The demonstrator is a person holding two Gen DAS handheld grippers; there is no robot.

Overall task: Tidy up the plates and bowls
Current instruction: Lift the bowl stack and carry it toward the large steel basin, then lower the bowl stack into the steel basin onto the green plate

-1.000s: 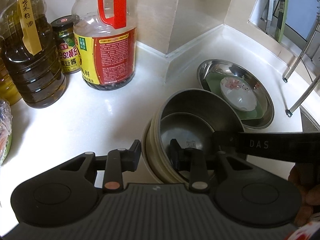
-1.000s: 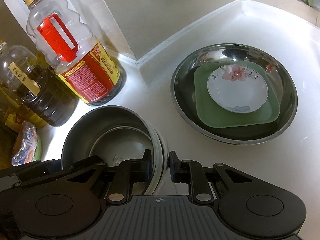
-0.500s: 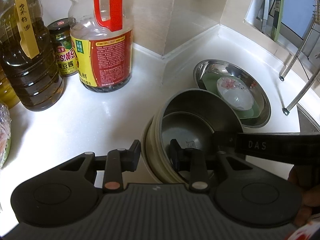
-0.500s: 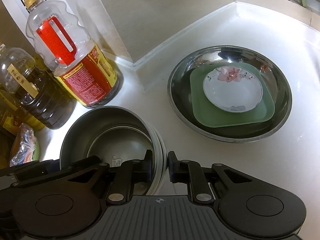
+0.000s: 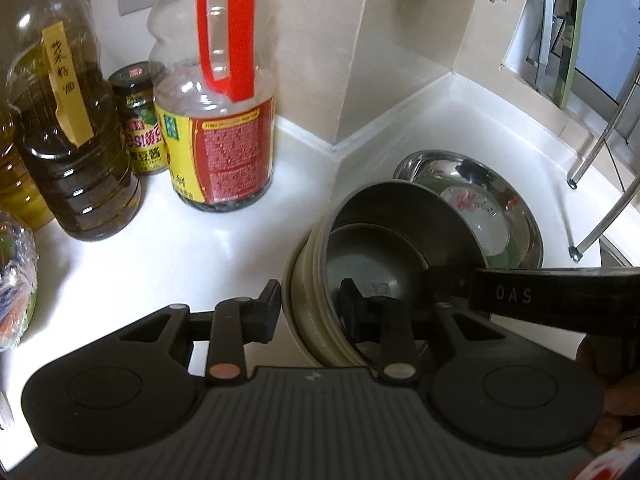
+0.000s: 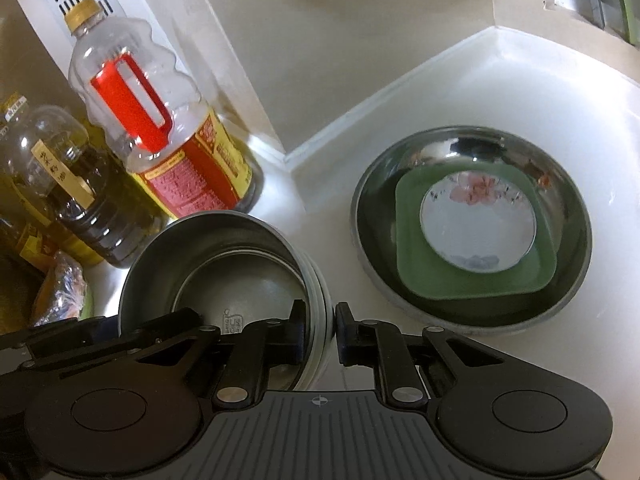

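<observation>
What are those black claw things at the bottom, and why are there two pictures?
They are grabbers, one in each of a person's hands, each with its own camera. One picture looks along the left gripper, the other along the right gripper. Both pinch the rim of a stack of bowls from opposite sides, steel bowl on top. On the white counter nearby sits a big steel basin holding a green plate and a small flowered dish. Oil bottles stand behind.

Nested stack of bowls (image 6: pixel 224 264): steel bowl innermost, pale rims outside, tilted. Beside it, a wide steel basin (image 6: pixel 372 216) on the desk holds a green square plate (image 6: pixel 412 264) and a floral dish (image 6: pixel 476 220).
</observation>
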